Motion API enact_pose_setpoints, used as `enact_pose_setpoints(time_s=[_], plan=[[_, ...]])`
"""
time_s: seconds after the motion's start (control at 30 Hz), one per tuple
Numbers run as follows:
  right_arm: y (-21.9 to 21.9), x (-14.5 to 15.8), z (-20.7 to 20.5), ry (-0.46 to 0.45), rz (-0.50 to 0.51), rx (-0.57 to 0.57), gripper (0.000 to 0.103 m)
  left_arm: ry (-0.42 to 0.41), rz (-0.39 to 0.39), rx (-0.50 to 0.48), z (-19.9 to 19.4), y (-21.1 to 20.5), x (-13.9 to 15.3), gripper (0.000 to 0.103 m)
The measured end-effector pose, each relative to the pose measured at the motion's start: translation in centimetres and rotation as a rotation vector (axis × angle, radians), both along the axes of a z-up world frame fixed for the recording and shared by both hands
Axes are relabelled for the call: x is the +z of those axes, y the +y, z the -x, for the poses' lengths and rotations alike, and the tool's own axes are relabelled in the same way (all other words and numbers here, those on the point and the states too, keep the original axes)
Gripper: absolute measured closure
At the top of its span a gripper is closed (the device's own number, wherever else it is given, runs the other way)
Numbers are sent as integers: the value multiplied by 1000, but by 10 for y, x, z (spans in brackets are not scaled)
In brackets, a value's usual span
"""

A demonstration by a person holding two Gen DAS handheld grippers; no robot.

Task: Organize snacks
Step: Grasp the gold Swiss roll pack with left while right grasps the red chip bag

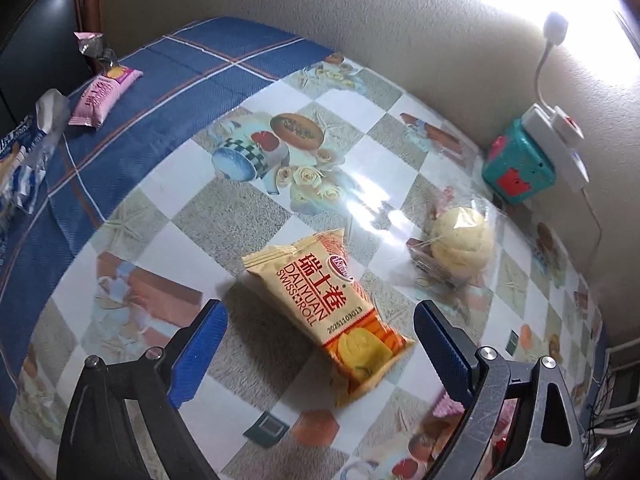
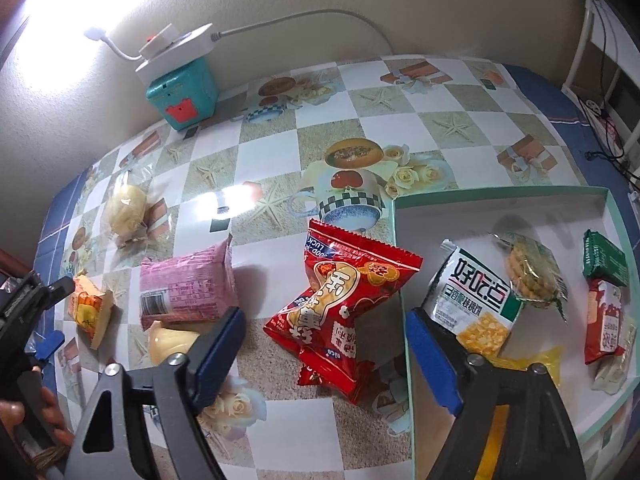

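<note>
1. The left gripper [image 1: 316,356] hangs over the yellow Swiss roll packet [image 1: 326,316], its blue fingers [image 1: 200,356] spread wide on either side with a clear gap to the wrapper; nothing is gripped.
2. The right gripper [image 2: 324,344] stands the same way over the red snack packet [image 2: 340,312], fingers apart and not touching it. That packet lies on the tablecloth [image 2: 280,128], its upper corner leaning against the rim of the white tray [image 2: 500,194].
3. The Swiss roll packet lies flat and slantwise on the checked cloth, near the clear-wrapped bun [image 1: 464,244], which sits between it and the teal box [image 1: 520,168] by the wall.
4. Handling, as I judge it: both packets look light, puffed with air, and glossy, so pads could slide on the film. The cake inside is probably soft and would squash under a hard squeeze. I would take each across its narrow middle, gently, not by the crimped ends.
5. The red packet is creased and partly propped up, so it may tip or twist when pinched.
6. Count outside the tray, right-hand view: one red packet, one pink packet [image 2: 188,284], one yellow Swiss roll, one bun, one pale wrapped piece [image 2: 170,340] just below the pink one.
7. In the tray: one white-and-green cracker packet [image 2: 476,300], one clear-wrapped biscuit stack [image 2: 530,276], one green packet [image 2: 604,260], one red-and-white packet [image 2: 604,324]; something yellow lies partly hidden behind the gripper.
8. Far off on the blue cloth, left view: another pink packet [image 1: 106,94] and a blue-and-clear wrapper [image 1: 24,156].
</note>
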State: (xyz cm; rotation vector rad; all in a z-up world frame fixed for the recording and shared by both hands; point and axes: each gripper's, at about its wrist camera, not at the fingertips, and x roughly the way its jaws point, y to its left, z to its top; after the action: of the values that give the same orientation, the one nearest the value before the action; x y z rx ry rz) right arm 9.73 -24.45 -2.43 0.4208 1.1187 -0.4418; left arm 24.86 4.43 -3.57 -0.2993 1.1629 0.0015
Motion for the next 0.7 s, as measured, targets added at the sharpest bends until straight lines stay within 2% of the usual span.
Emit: enact_pose_setpoints(time_s=[0.23,0.33,0.4,0.43,0.47,0.6,0.67,0.7], plan=[[-1,-5,-4,16,37,3,27,-13,-16,2,-8,-5,-10,9],[1,-3,-5,15,57,12,32,-3,-38,6,-12,-4,-16,9],[2,-3,-6,11,57,22,40,6,-45,7,-13,-3,-20,10],[3,-3,-7,13,63,27,43,9,-47,6,-13,-3,-21,14],[5,-4,-8,17,70,33,48,13,-50,4,-13,-3,-21,24],[10,-9,-10,25,54,53,48,14,-67,-19,-12,-7,-20,36],[11,-12,-11,29,45,58,50,17,-77,-37,-11,-10,-20,50],[11,-14,-11,31,42,58,53,20,-80,-42,-11,-12,-20,53]])
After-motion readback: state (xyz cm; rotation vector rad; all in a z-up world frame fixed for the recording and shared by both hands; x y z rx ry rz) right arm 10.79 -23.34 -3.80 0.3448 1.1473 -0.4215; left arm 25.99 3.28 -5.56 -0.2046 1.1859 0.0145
